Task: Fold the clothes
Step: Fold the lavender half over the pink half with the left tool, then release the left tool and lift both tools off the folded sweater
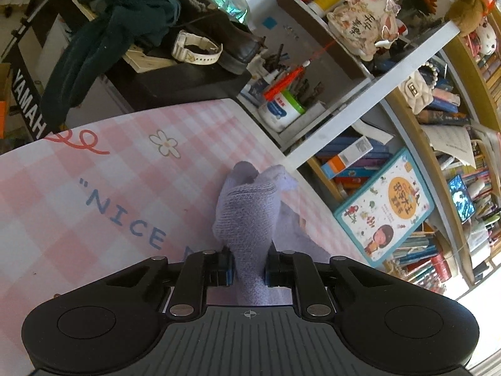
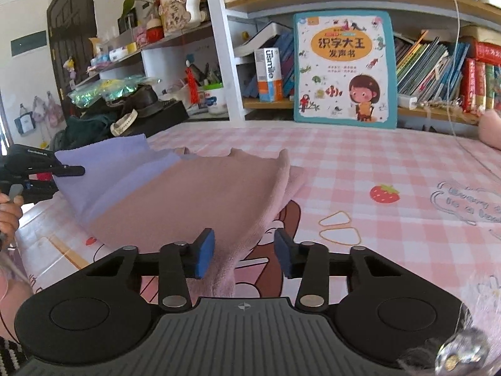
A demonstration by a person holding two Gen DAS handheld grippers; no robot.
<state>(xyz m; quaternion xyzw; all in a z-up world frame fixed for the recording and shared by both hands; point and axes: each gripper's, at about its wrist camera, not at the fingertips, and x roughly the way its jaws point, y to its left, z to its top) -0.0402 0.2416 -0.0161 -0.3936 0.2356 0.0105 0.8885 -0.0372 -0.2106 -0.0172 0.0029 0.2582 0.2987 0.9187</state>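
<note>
The fold looks to be at its start. The left hand-held gripper (image 1: pixel 249 269) has its jaws pinched on a bunched corner of the lavender cloth (image 1: pixel 247 210), lifting that corner off the table (image 1: pixel 94 188). In the right wrist view the same lavender cloth (image 2: pixel 116 169) slopes up toward the left hand-held gripper (image 2: pixel 67 170) at the left edge, while its lower end lies over a dusty-pink garment (image 2: pixel 200 200) spread on the pink checked table cover. Whether the two colours are separate pieces or one two-tone item cannot be told.

The right hand-held gripper (image 2: pixel 245 258) has its jaws spread wide, with the near hem of the pink garment lying between the blue pads (image 2: pixel 205 258) but not clamped. The next move probably calls for this gripper to close on that hem, so both corners can be raised together and carried toward the far edge. The grip should take the whole thickness, since the soft knit is doubled along its right side and could slip or drag a single layer.

Little lies on the table to the right of the garment. At the far edge a children's picture book (image 2: pixel 344 65) leans upright against the bookshelf (image 2: pixel 438 59), close enough to be nudged by a long sweep. To the far left, a dark shoe (image 1: pixel 231 47), a white watch (image 1: pixel 195 48) and a dark green garment (image 1: pixel 103 40) crowd a black surface beside the table, near the left arm's working room.
</note>
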